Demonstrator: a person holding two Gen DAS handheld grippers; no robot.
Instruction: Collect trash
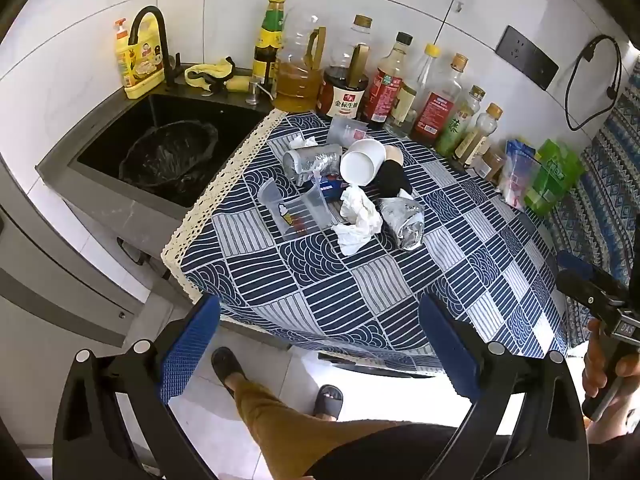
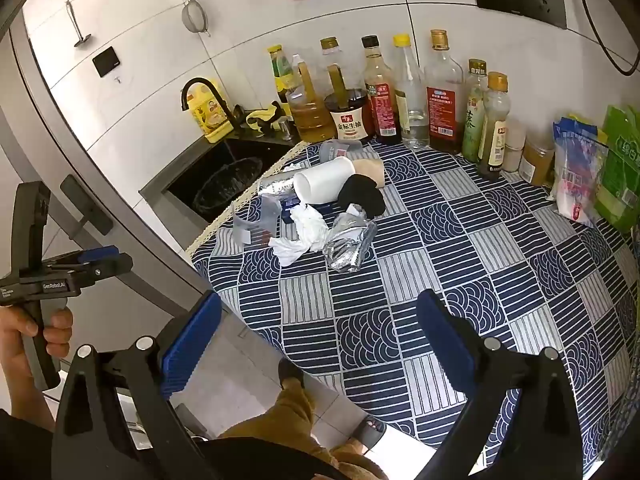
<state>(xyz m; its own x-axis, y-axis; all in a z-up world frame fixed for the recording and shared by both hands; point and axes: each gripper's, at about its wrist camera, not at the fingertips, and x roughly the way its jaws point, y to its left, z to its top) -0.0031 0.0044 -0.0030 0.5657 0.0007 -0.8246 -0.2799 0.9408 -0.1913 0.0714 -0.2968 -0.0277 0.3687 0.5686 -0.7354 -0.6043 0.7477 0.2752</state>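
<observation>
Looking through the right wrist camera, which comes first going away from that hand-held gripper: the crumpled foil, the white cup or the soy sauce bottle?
From the right hand-held gripper:
1. Crumpled foil, nearest, on the cloth just ahead.
2. White cup, lying on its side behind the foil, slightly left.
3. Soy sauce bottle, farthest, upright against the wall.

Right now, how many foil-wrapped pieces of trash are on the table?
2. One foil wrap lies on the pile's near right by the crumpled tissue; the other foil wrap lies at the back left, behind the white cup. More may be hidden.
</observation>
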